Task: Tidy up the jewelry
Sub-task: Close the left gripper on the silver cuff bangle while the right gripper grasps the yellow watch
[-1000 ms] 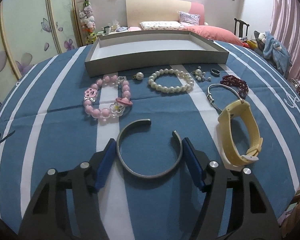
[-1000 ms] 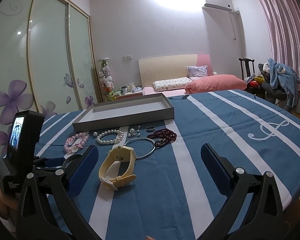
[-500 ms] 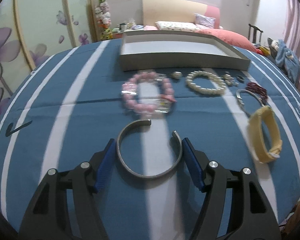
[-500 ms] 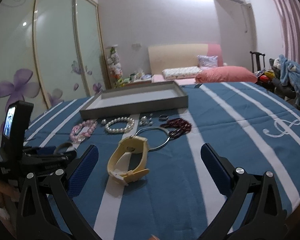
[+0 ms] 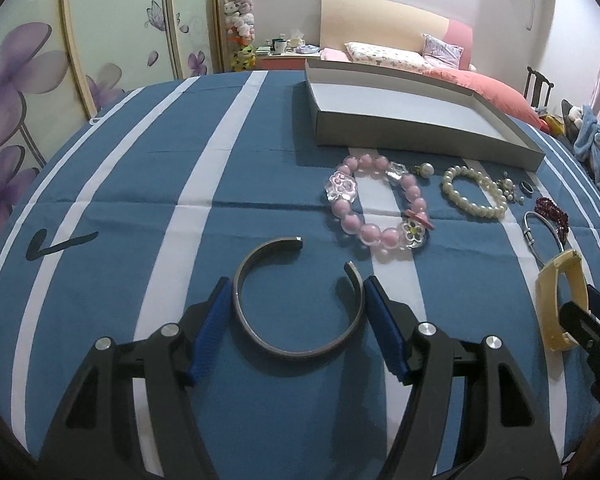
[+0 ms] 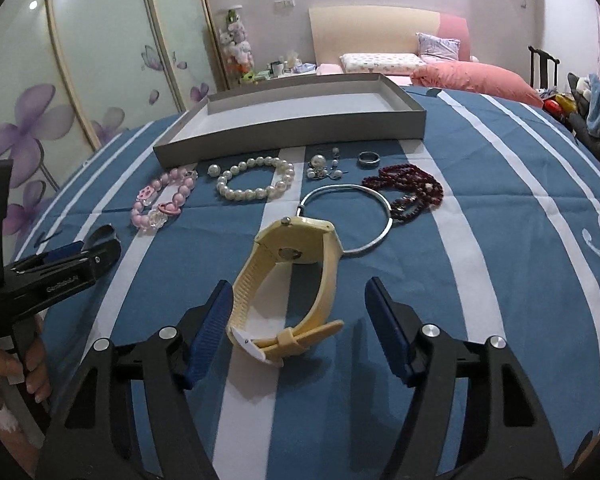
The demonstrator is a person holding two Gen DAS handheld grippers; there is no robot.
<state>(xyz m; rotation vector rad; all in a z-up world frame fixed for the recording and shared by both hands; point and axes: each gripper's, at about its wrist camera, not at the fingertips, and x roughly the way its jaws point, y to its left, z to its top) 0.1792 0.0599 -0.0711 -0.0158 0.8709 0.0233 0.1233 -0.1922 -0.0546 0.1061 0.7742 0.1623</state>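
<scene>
My left gripper point(image 5: 298, 304) is shut on a grey metal cuff bangle point(image 5: 296, 344), its blue pads touching both sides of the cuff. My right gripper point(image 6: 298, 312) is open, its jaws on either side of a cream-yellow watch point(image 6: 288, 284) that lies on the blue striped cloth; its left pad is at the strap. A pink bead bracelet point(image 5: 376, 208), a pearl bracelet point(image 5: 474, 192), a thin silver bangle point(image 6: 352, 216), dark red beads point(image 6: 404, 192), a ring point(image 6: 369, 158) and small pearl pieces point(image 6: 320, 168) lie in front of an empty grey tray point(image 6: 296, 128).
The left gripper point(image 6: 60, 268) and the hand holding it show at the left of the right wrist view. The yellow watch point(image 5: 556, 304) and right gripper tip show at the right edge of the left wrist view. A bed, wardrobe doors and a chair stand beyond the table.
The left gripper, still on the cuff, has shifted left; the jewelry now lies to its right. The right gripper has moved forward and lowered around the yellow watch.
</scene>
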